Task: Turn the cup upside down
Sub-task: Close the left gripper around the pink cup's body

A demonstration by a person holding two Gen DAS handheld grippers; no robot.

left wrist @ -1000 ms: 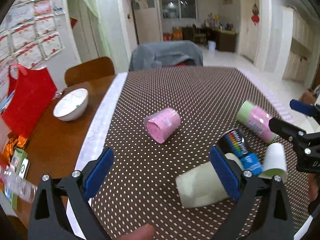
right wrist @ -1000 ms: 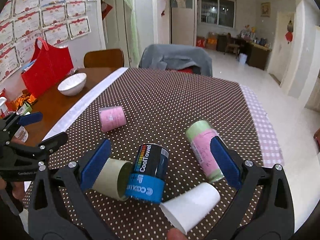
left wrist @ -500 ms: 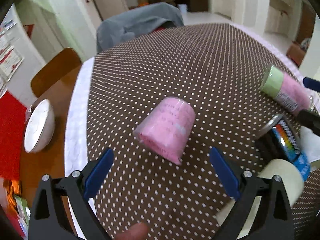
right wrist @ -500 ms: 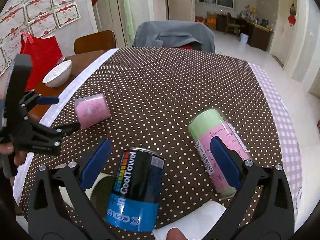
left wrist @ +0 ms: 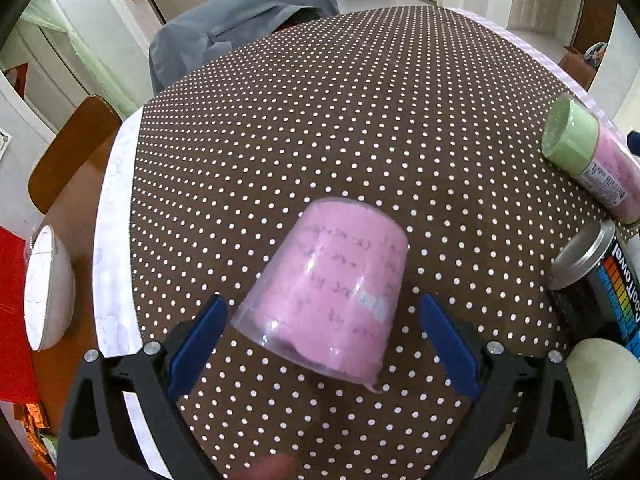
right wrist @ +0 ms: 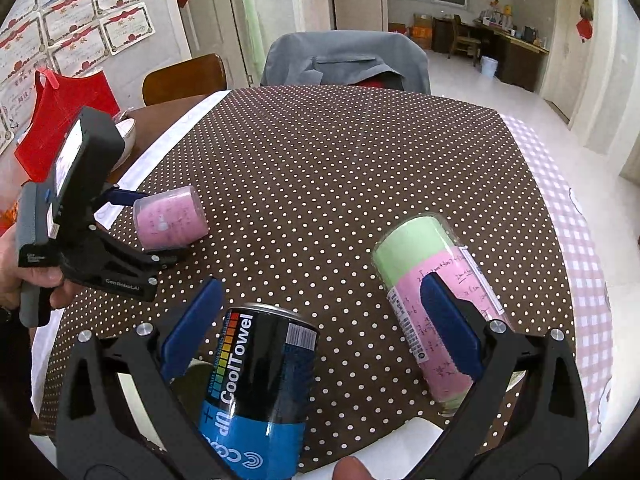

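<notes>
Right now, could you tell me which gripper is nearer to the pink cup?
Left. The left gripper is open around the pink cup, fingers on either side. The right gripper is off beside it, over the CoolTowel can.

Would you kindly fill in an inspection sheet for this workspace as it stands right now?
Surface: brown polka-dot tablecloth over a wooden table.
Job's things: pink cup lying on its side, rim toward the left gripper.
Clutter: CoolTowel can, green-and-pink tube and cream cup, all lying down; white bowl.
Grippers: left gripper open, blue fingers either side of the pink cup, not closed on it; right gripper open above the can.
Cables: nothing seen.
Surroundings: grey-covered chair, wooden chair, red bag, certificates on the wall.
</notes>
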